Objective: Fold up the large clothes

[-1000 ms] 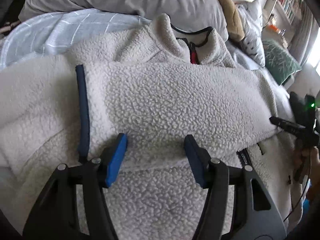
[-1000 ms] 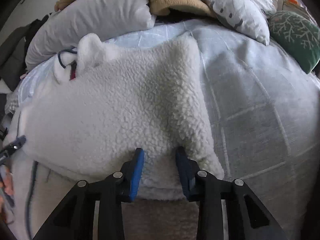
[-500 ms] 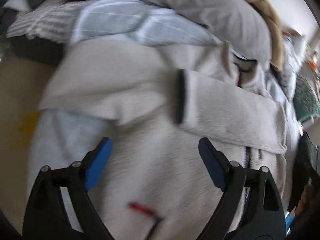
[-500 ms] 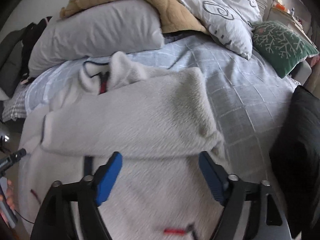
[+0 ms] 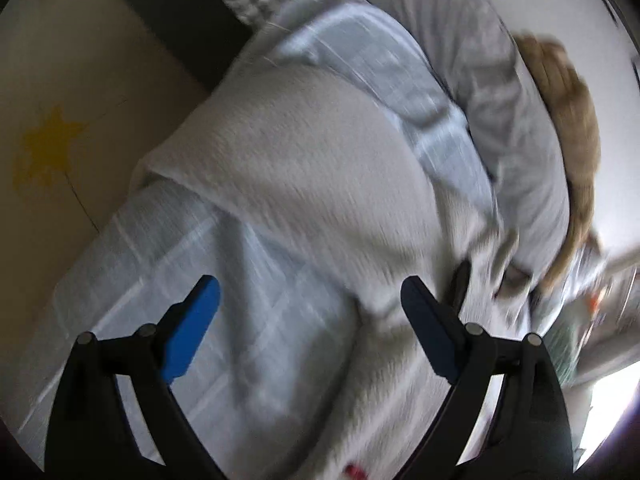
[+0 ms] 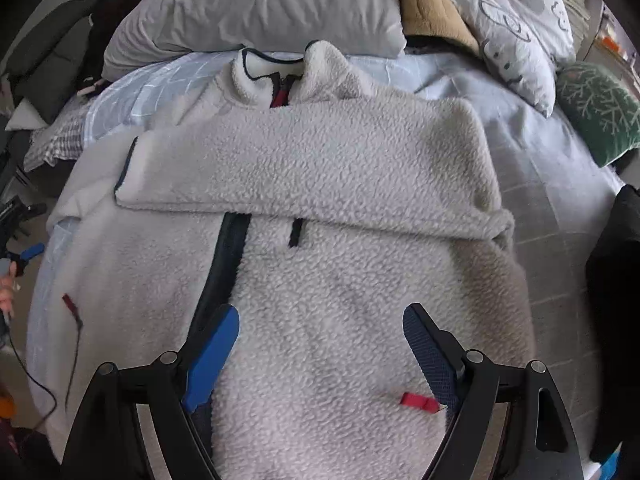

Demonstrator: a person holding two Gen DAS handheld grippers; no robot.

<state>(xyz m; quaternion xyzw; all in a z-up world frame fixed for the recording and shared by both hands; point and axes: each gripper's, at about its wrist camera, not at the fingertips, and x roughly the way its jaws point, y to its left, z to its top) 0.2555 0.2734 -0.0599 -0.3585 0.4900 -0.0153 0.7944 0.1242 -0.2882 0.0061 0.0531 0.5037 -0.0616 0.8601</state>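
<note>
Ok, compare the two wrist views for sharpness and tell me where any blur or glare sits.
Left wrist view: motion-smeared throughout, fleece jacket soft, window glare bottom right. Right wrist view: crisp pile on the fleece jacket, fisheye bending at the edges, no glare.

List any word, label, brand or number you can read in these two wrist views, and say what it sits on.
No readable text in either view.
Red tab on the fleece jacket: no lettering can be made out.
Patterned pillow: grey line drawings only, no words.
Green cushion: branch motif, no words.
Yellow star on the floor: a shape, not text.
The left wrist view is motion-blurred, so any small print there cannot be read.
</note>
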